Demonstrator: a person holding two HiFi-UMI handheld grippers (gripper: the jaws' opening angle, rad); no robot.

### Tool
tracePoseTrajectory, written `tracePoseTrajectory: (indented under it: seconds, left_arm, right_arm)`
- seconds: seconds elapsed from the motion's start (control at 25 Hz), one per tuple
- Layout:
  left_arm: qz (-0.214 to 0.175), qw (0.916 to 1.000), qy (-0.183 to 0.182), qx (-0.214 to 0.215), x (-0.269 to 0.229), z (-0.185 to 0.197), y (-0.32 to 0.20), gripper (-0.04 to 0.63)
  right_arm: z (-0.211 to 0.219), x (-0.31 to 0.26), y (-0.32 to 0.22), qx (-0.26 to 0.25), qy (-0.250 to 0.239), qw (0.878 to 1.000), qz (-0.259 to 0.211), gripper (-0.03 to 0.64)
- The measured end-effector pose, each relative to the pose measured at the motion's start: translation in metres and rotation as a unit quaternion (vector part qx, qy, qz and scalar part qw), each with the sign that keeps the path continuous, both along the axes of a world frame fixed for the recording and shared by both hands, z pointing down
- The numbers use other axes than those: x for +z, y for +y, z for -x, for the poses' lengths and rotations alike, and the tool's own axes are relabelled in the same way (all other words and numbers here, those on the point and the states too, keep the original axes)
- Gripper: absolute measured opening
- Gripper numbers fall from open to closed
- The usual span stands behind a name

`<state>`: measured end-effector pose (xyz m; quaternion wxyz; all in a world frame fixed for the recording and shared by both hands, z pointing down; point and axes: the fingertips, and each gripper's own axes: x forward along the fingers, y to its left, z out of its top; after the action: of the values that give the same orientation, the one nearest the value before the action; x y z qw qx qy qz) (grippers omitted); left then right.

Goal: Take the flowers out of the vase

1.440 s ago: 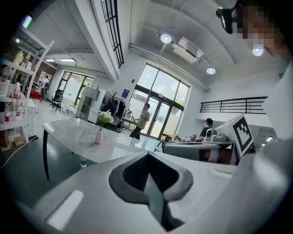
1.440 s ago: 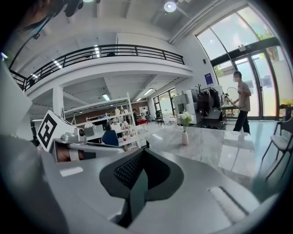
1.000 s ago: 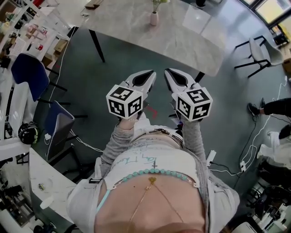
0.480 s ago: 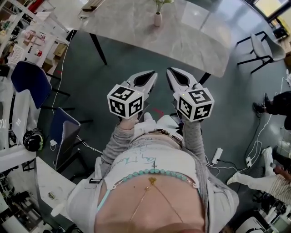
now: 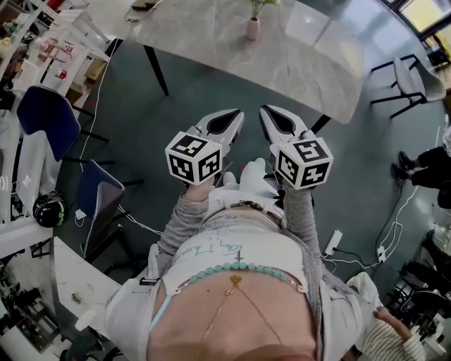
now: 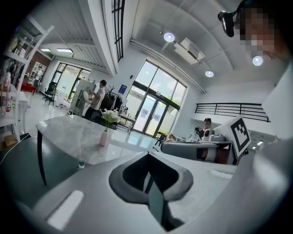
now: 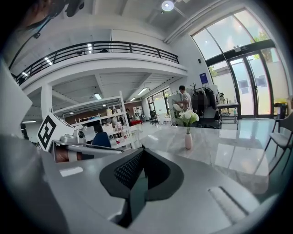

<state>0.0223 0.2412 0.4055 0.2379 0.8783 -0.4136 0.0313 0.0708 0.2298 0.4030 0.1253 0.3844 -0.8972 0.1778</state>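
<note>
1. I hold the left gripper [image 5: 224, 121] and the right gripper [image 5: 278, 120] side by side in front of my waist, above the dark floor [image 5: 141, 127]. Both point toward the tabletop [image 5: 211, 39].
2. The left gripper view shows its fingers [image 6: 155, 201] pressed together along one seam. They hold nothing and touch nothing.
3. The right gripper view shows the same: its fingers [image 7: 138, 191] are closed against each other and empty.
4. The head view cuts the flowers [image 5: 259, 5] off at its top edge, leaving only green stems and leaves. The vase [image 5: 252, 28] is small there, and its neck is hard to make out.
5. From both gripper views the vase is a slim, pale pink bottle standing upright on the grey marble tabletop, well apart from both grippers. White blooms with green leaves stand in its mouth.
6. A person [image 6: 97, 98] stands beyond the tabletop by the glass doors, too small for detail.
</note>
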Motion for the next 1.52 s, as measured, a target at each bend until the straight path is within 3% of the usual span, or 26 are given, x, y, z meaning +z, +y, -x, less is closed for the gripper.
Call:
tracePoseTrajectory:
  seconds: [0.36,0.96,1.52]
  left_arm:
    - [0.0,0.9997,-0.001,-0.026,0.004,0.012,-0.015,0.0]
    - [-0.001,0.9984,-0.007,-0.056,-0.009,-0.009,-0.098,0.002]
    - [0.003,0.9944,-0.02,-0.103,-0.009,-0.02,-0.136,0.002]
  right_arm:
    - [0.014,0.006,-0.019,-0.027,-0.005,1.0,0.003,0.026]
    - [-0.001,-0.007,-0.104,-0.064,-0.014,0.998,0.005,0.026]
    - [-0.009,-0.012,-0.15,-0.112,-0.026,0.993,0.005,0.026]
